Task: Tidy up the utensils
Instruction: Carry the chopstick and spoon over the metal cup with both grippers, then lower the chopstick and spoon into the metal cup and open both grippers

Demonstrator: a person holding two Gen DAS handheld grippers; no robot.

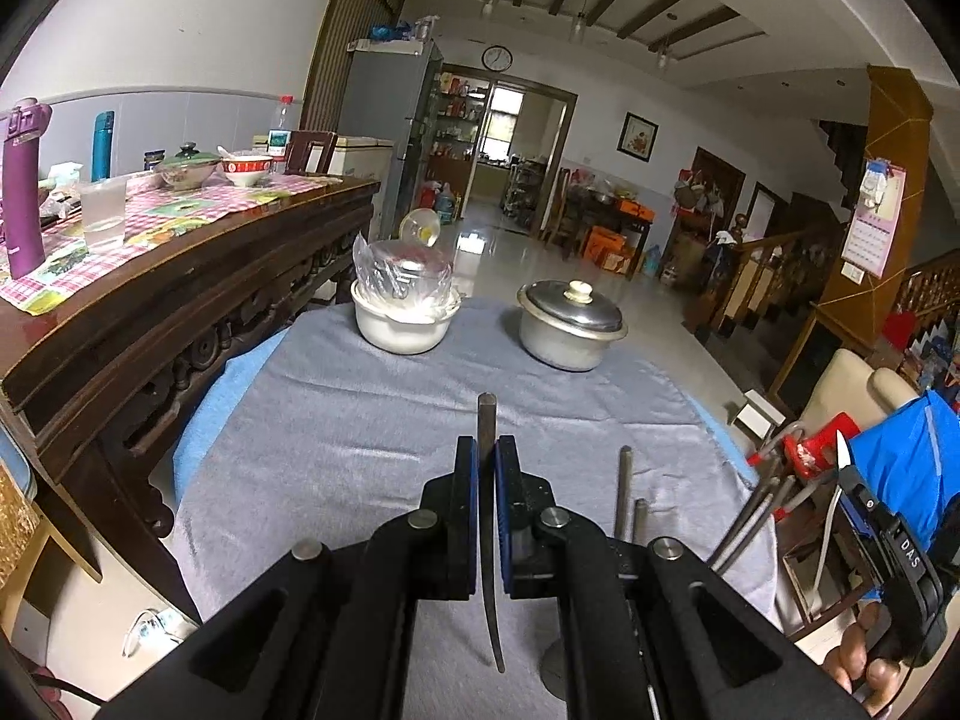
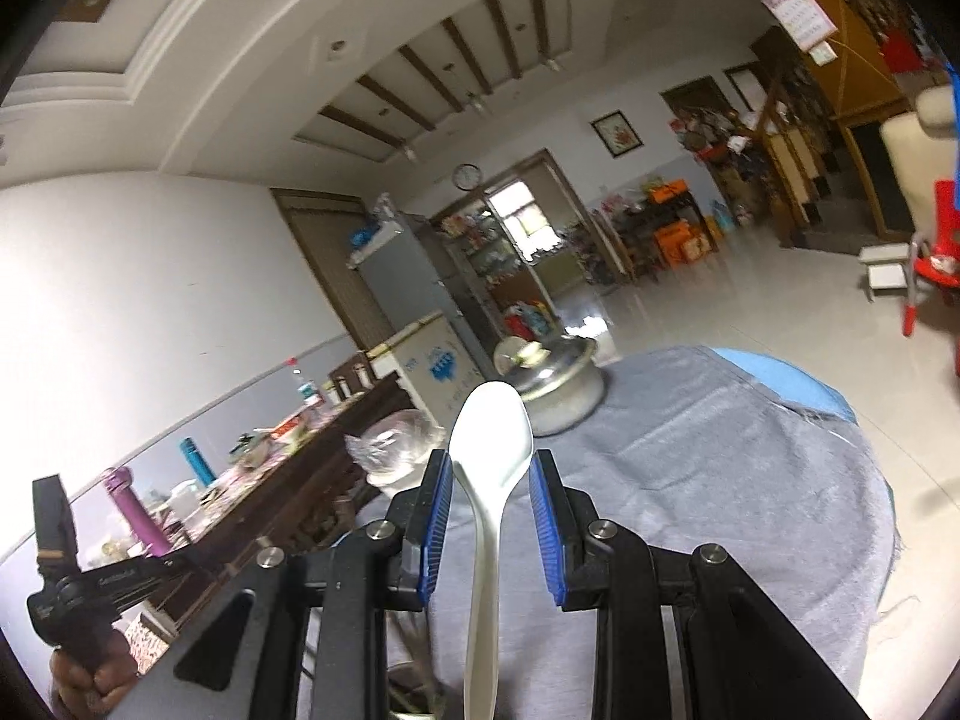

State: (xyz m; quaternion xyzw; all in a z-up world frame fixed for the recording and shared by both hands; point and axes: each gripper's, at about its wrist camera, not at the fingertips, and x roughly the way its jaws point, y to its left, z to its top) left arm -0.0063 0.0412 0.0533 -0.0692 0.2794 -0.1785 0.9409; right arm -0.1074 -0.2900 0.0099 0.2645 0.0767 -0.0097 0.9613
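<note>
1. Left gripper [image 1: 486, 462] is clamped on a thin metal utensil [image 1: 487, 516] above the grey worktop [image 1: 360, 420].
2. Right gripper [image 2: 490, 480] stands wide, a white spoon [image 2: 489, 480] between its pads (contact unclear).
3. Two pots [image 1: 570, 324] sit far.

A dark, slim metal utensil handle [image 1: 487, 450] is standing upright above the grey cloth, while a white ceramic spoon [image 2: 491, 468] is rising bowl-up beside 2 more handles [image 1: 625, 492].

On the cloth [image 1: 372, 420], the bowl [image 1: 402, 324] sits left of the pot [image 1: 567, 330].
</note>
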